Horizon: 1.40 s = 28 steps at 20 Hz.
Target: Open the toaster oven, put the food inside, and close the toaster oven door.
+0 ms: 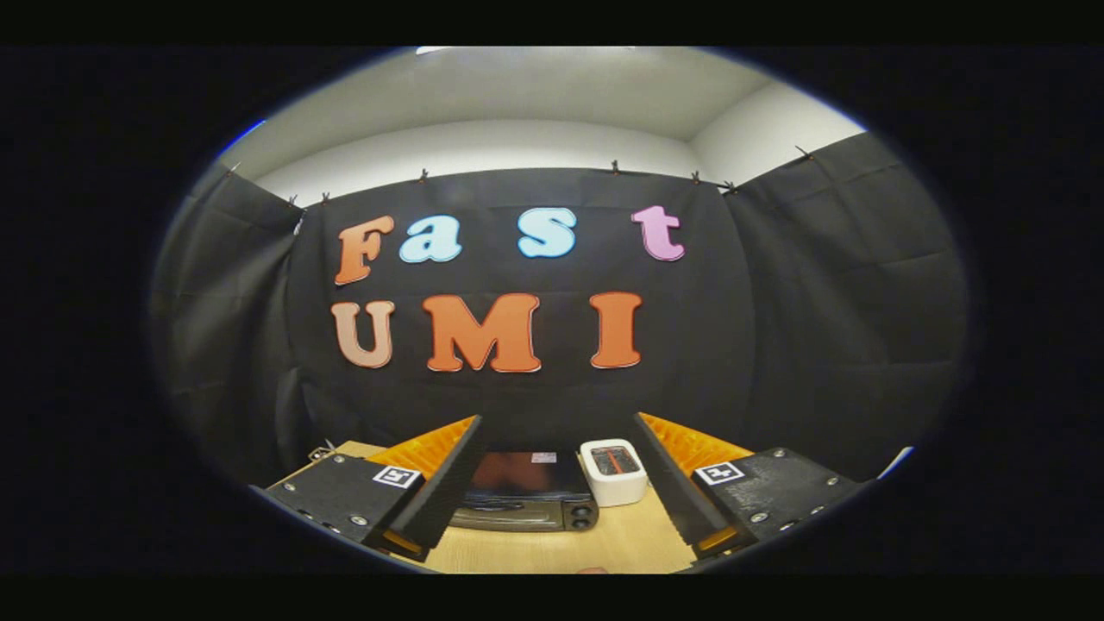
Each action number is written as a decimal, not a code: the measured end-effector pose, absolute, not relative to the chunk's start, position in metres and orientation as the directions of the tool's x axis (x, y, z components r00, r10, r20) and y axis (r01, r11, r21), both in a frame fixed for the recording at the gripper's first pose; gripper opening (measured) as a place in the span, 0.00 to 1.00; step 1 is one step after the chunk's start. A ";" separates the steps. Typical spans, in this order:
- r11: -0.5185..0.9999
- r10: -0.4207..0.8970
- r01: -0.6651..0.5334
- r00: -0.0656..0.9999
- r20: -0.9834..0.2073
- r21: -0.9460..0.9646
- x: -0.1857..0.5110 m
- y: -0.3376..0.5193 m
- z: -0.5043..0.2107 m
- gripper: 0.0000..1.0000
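Gripper [559, 483] is held high above the table [621, 543], fingers spread wide, nothing between them but open air. Finger [448, 483] on the left and its partner on the right are seen flanking the far objects. Oven [528, 492] is seen beyond the fingers, in the gap between them, nearer the left finger; it sits on the table, door shut as far as can be told, two knobs on its right front. A white toaster [614, 472] is set just beside the oven on its right, slots up. A black cloth wall [819, 345] is hung behind both. Food cannot be made out on the table.
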State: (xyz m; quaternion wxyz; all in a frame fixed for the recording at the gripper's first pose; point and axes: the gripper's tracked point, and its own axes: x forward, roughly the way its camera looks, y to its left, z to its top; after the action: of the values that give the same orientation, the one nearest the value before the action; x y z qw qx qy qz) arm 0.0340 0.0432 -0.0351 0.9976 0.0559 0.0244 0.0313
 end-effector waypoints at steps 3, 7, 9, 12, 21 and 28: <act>0.989 0.081 -0.071 0.994 -0.074 0.127 0.054 0.064 -0.059 1.00; 0.980 0.144 -0.115 0.974 -0.175 0.165 0.077 0.107 -0.107 1.00; 0.980 0.167 -0.137 0.961 -0.222 0.145 0.088 0.126 -0.133 1.00; 0.981 0.184 -0.159 0.942 -0.280 0.109 0.106 0.148 -0.176 1.00; 0.985 0.167 -0.168 0.902 -0.398 0.031 0.134 0.179 -0.258 1.00; 0.986 0.154 -0.167 0.868 -0.473 0.014 0.138 0.187 -0.292 1.00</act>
State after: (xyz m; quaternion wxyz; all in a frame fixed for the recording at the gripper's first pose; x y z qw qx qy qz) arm 0.1385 0.1873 -0.2917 0.9663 -0.0136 0.2434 0.0832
